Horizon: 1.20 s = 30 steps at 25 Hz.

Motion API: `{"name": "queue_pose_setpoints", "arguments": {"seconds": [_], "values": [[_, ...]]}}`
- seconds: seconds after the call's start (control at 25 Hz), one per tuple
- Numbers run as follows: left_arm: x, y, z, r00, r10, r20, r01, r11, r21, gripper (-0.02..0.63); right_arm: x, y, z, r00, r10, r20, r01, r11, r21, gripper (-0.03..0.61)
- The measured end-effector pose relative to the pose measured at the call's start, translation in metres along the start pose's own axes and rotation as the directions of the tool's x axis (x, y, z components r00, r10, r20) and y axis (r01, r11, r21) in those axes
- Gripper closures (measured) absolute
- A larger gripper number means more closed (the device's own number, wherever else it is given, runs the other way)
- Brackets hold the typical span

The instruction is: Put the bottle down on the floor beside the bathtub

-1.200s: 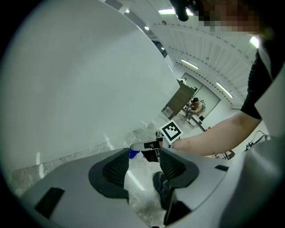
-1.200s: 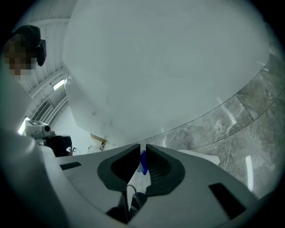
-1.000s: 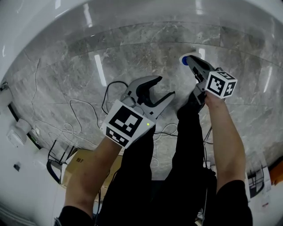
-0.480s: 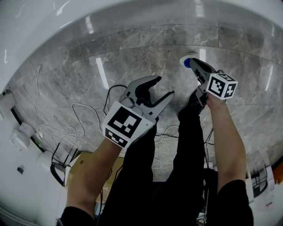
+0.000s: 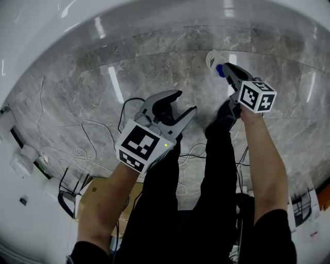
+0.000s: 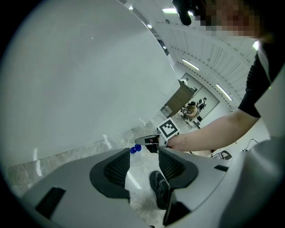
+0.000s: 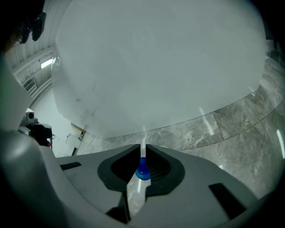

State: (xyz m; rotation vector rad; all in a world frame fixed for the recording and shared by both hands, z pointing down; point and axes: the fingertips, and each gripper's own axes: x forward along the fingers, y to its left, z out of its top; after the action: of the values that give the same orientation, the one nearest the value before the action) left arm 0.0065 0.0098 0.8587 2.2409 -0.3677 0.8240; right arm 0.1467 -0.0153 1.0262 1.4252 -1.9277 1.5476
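The right gripper (image 5: 229, 75) was clamped on the bottle (image 5: 212, 61) at its neck, the blue cap (image 5: 220, 70) wedged between the two dark pads. It held the bottle low, close to the foot of the bathtub (image 5: 154, 15), over the grey marble floor (image 5: 77, 93). From where I stood I could not tell whether the bottle's base touched the floor. Seen along the right gripper (image 7: 143, 151) itself, the clear bottle (image 7: 136, 189) hung below the jaws with its cap (image 7: 143, 171) pinched between them, and the white wall of the bathtub (image 7: 156, 58) filled everything above.

The left gripper (image 5: 185, 102) hung farther out from the bathtub, well apart from the bottle. Its jaws were apart and closing, with nothing between them. Looking along the left gripper (image 6: 143, 162), only floor and the person's black shoe (image 6: 159, 189) showed through the gap, with the right gripper (image 6: 142, 141) and the blue cap (image 6: 135, 149) beyond, nearer the bathtub (image 6: 89, 67).

Farther from the bathtub than either gripper, loose cables (image 5: 93, 134) trailed over the floor, and a cardboard box (image 5: 93, 188) sat beside the person's black trouser legs.
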Motion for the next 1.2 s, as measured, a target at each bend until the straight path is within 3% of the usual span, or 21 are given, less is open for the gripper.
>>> {"name": "queue_pose_setpoints", "arguments": {"seconds": [0.2,0.48,0.88,1.2], "values": [[-0.001,-0.007,0.006,1.0,-0.01,0.019,0.01,1.0,-0.008,0.402,-0.017,-0.009,0.007,0.999,-0.031,-0.019,0.03,0.999,-0.027,0.526],[-0.007,-0.013,0.023,0.999,-0.007,0.053,0.008,1.0,-0.015,0.407,-0.045,0.017,0.033,0.999,-0.029,-0.023,0.027,0.994,-0.108,0.526],[-0.066,-0.046,0.083,0.993,0.016,0.117,-0.017,1.0,0.004,0.433,-0.121,0.124,0.084,1.0,0.022,0.017,-0.018,0.986,-0.165,0.526],[-0.131,-0.076,0.117,0.982,0.049,0.183,-0.038,0.997,-0.063,0.477,-0.18,0.197,0.107,0.999,0.031,0.023,-0.026,0.978,-0.206,0.526]]}}
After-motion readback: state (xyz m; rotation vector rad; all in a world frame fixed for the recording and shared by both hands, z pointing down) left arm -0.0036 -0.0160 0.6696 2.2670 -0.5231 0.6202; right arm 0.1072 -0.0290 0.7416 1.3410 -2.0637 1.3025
